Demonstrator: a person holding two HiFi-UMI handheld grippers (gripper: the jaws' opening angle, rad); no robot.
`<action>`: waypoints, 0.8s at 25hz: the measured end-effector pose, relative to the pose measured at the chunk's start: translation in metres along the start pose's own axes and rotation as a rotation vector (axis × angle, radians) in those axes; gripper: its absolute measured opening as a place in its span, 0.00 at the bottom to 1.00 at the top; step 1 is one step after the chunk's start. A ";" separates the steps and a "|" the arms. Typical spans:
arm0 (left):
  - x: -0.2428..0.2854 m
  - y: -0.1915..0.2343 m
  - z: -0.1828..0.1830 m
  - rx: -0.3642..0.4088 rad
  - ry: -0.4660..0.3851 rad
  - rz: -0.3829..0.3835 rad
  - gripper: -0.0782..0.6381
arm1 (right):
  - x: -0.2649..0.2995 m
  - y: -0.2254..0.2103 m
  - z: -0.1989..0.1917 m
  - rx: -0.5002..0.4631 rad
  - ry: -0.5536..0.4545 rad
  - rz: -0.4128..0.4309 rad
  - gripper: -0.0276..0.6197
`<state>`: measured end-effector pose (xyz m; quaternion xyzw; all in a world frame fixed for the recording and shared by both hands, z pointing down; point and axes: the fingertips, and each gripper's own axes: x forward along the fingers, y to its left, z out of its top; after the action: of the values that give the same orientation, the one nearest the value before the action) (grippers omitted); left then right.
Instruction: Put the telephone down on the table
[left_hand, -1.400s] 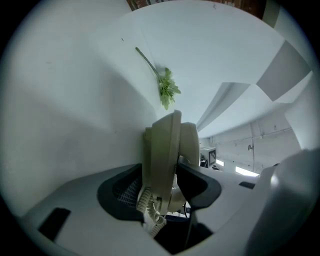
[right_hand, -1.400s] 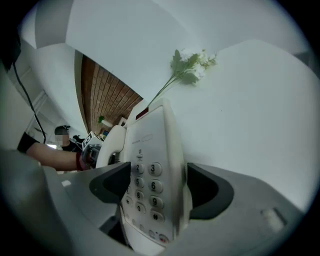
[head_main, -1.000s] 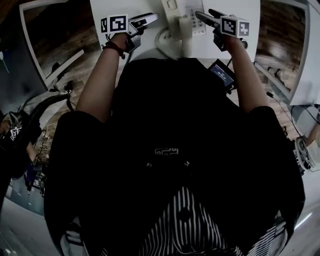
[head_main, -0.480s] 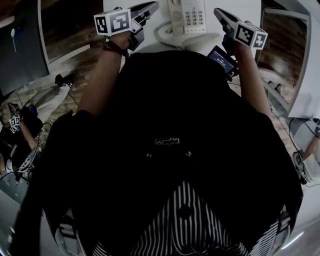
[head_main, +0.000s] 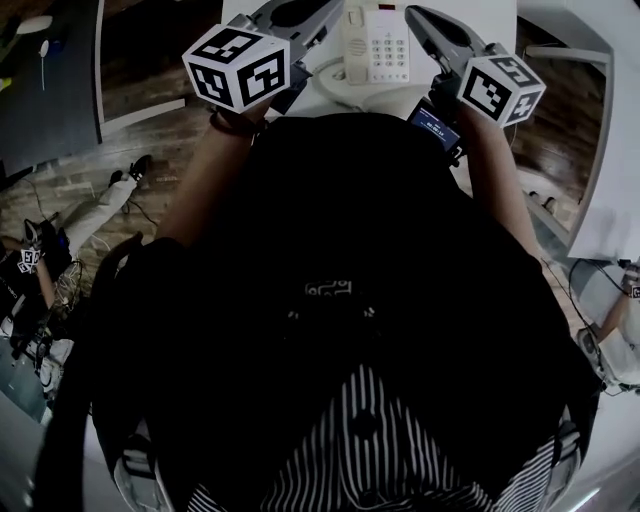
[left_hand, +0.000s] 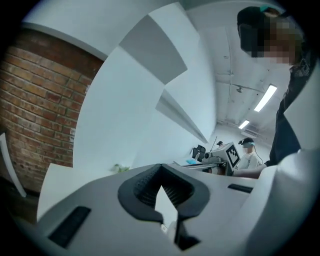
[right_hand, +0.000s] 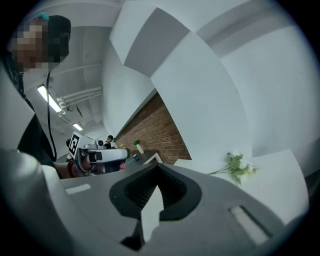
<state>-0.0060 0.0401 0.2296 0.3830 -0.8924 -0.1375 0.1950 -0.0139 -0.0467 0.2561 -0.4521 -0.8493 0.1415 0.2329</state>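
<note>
The white telephone (head_main: 378, 42) with its keypad lies on the white table (head_main: 492, 18) at the top of the head view, its coiled cord (head_main: 330, 82) looping at its left. My left gripper (head_main: 300, 14) is raised to the left of it and my right gripper (head_main: 428, 24) to the right, both well above the table. Neither touches the telephone. In the left gripper view the left gripper (left_hand: 161, 192) is shut with nothing in it. The right gripper (right_hand: 154, 194) is likewise shut and empty. Both gripper views face walls and ceiling and do not show the telephone.
A small black device with a lit screen (head_main: 432, 122) sits at the table's near edge by my right arm. A person (head_main: 40, 262) crouches on the floor at left, and another person (head_main: 612, 330) is at right. A brick wall (left_hand: 40, 100) and a plant (right_hand: 241, 166) stand farther off.
Both grippers have risen toward the head camera, their marker cubes now much larger. Their jaws have closed. The telephone has shifted up in the view.
</note>
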 end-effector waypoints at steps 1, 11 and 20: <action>-0.002 -0.003 0.006 0.011 -0.016 0.002 0.12 | 0.000 0.007 0.007 -0.015 -0.010 0.010 0.05; -0.011 -0.024 0.022 0.070 -0.089 0.073 0.12 | -0.003 0.045 0.031 -0.108 -0.032 0.044 0.05; -0.011 -0.026 0.021 0.073 -0.089 0.090 0.12 | -0.012 0.042 0.029 -0.094 -0.043 0.045 0.05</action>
<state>0.0084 0.0329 0.1982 0.3431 -0.9208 -0.1128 0.1471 0.0056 -0.0343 0.2095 -0.4785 -0.8494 0.1162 0.1900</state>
